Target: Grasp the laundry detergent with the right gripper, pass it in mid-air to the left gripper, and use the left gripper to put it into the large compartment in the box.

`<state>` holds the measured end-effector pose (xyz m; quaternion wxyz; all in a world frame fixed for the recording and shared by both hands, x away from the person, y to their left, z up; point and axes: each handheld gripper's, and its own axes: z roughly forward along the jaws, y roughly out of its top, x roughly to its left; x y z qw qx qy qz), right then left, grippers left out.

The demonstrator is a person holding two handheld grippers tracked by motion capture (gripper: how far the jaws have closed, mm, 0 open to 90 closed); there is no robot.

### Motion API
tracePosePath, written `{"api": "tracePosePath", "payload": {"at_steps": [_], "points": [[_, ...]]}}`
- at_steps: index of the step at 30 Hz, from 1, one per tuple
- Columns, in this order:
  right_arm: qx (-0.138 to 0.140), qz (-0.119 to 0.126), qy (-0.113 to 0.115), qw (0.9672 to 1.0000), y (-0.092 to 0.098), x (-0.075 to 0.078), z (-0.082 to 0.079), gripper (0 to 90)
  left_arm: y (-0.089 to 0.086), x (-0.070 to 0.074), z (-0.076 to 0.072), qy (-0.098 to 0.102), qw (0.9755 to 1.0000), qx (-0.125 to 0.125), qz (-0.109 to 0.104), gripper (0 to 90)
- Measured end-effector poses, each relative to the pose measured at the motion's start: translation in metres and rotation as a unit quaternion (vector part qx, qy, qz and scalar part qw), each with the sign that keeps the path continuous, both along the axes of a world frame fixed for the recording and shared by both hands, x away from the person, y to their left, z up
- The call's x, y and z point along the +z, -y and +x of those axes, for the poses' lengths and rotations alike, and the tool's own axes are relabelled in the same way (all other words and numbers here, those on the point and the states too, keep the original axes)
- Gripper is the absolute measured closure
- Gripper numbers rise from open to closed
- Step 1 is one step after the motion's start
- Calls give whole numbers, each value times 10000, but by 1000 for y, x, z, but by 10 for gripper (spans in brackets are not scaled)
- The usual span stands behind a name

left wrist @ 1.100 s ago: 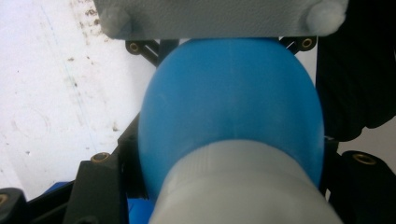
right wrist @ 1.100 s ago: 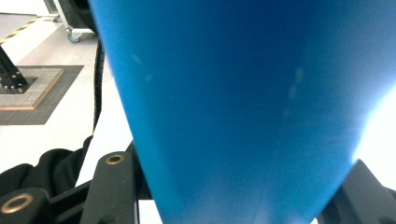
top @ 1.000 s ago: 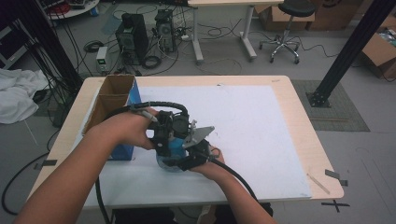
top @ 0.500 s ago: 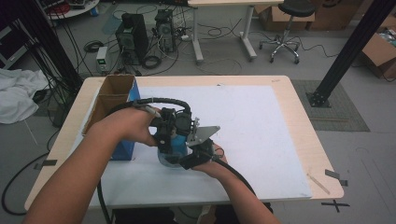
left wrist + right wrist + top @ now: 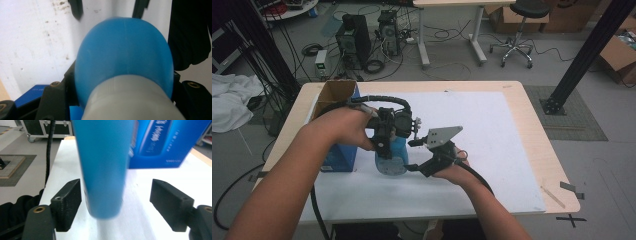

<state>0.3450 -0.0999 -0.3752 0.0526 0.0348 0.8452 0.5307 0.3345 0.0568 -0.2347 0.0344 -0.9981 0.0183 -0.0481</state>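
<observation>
I find the blue bottle [image 5: 392,157] upright beside the blue box [image 5: 339,155], my left gripper [image 5: 384,145] fingers pinching its neck; my right gripper [image 5: 116,205] fingers, spread around its body, should centre before closing.

My left tongs [image 5: 388,145] are black, and so are my right tongs [image 5: 116,205]. The bottle [image 5: 103,165] between them is plain bright blue with a pale grey-white neck [image 5: 130,100]. The box [image 5: 167,142] at the left is deep blue with white lettering, brown cardboard inside. The tabletop [image 5: 532,125] is light wood, its sheet [image 5: 492,125] white with small dark specks.
</observation>
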Motion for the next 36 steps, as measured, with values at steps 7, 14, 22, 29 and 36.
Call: {"api": "tracePosePath", "payload": {"at_steps": [7, 14, 22, 29, 36], "points": [[14, -420, 40, 9991, 15, 23, 9, 172, -4, 14, 3, 31, 9999, 149, 73, 386], [217, -1379, 103, 9902, 18, 44, 11, 30, -12, 32, 11, -44, 9989, 461, 71, 385], [645, -2573, 153, 9641, 16, 61, 11, 0, -28, 64, 26, -88, 9931, 1166, 113, 385], [906, -3461, 54, 9338, 21, 72, 16, 0, -50, 96, 39, -108, 9726, 2322, 23, 385], [988, -3976, 6, 9122, 32, 83, 23, 0, -79, 129, 50, -14, 9328, 3600, -187, 384]]}}
